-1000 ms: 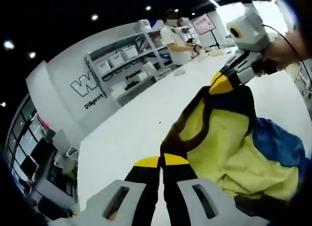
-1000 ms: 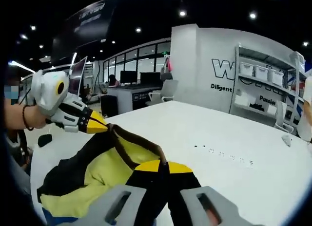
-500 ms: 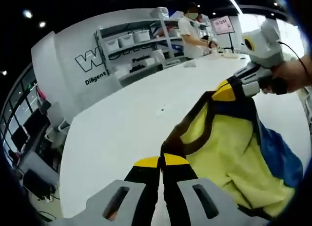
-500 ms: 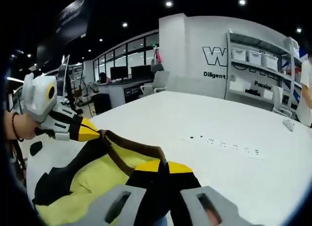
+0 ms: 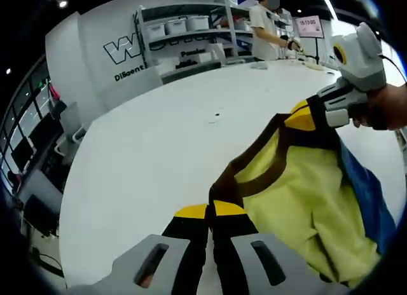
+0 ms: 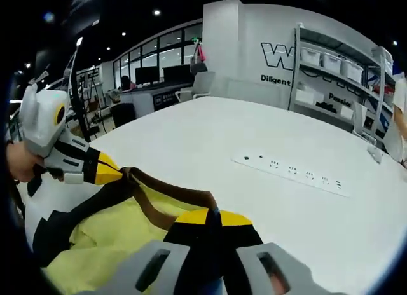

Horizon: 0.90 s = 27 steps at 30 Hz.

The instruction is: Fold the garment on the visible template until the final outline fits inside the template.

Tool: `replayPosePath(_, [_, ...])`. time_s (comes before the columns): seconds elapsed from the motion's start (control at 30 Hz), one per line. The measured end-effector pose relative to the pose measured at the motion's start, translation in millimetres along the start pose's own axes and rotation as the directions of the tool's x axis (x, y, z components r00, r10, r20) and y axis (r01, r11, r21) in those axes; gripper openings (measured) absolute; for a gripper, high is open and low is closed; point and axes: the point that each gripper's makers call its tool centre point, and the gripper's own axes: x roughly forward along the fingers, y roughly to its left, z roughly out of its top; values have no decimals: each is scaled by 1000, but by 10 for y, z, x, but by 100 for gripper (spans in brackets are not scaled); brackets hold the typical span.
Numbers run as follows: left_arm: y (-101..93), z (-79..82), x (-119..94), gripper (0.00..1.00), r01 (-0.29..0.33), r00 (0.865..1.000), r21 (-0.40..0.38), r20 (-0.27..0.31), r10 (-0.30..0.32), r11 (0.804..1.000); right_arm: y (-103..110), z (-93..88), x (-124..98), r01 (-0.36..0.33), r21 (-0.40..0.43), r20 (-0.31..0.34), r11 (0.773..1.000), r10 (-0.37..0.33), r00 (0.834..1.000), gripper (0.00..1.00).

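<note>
A yellow garment [image 5: 299, 199] with a brown neck band, black trim and blue parts hangs over the white table [image 5: 146, 161], held up by its top edge. My left gripper [image 5: 210, 209] is shut on the brown band at one end. The right gripper [image 5: 304, 116], held in a hand, comes in from the right and grips the garment's other corner. In the right gripper view, my right gripper [image 6: 213, 214] is shut on the garment [image 6: 121, 234], and the left gripper [image 6: 105, 171] holds the edge at the left. I see no template outline.
A white power strip [image 6: 292, 174] lies on the table ahead in the right gripper view. Shelves [image 5: 191, 34] with white bins stand behind the table by a wall with lettering. A person [image 5: 270, 28] stands at the far end. Desks and chairs [image 6: 203, 85] lie beyond the table edge.
Both grippers have come down toward the table with the garment still held; the views now look more steeply at the tabletop. The garment hangs lower and looks flatter.
</note>
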Motion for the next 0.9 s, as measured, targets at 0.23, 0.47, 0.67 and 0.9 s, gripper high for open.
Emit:
replayPosePath(0.23, [-17,63,-107,17,17,999,-17,48,-16,1000,-68,126,-120,27,20,58,999,-28,998,17])
replayPosePath(0.47, [-59,84,-289,25,39,998,-14,53,-38,999,-9,184,-321,28,12,82,1000,-28,996,23])
replayPosePath(0.67, [-126,61,-530,26,58,996,-44,66,-55,997,77,218,-466,25,-28,78,999,-23,997,26])
replayPosePath(0.9, [-158,-59,-725,27,60,996,-42,63,-58,997,230,174,-624,20,-53,67,998,-17,998,28])
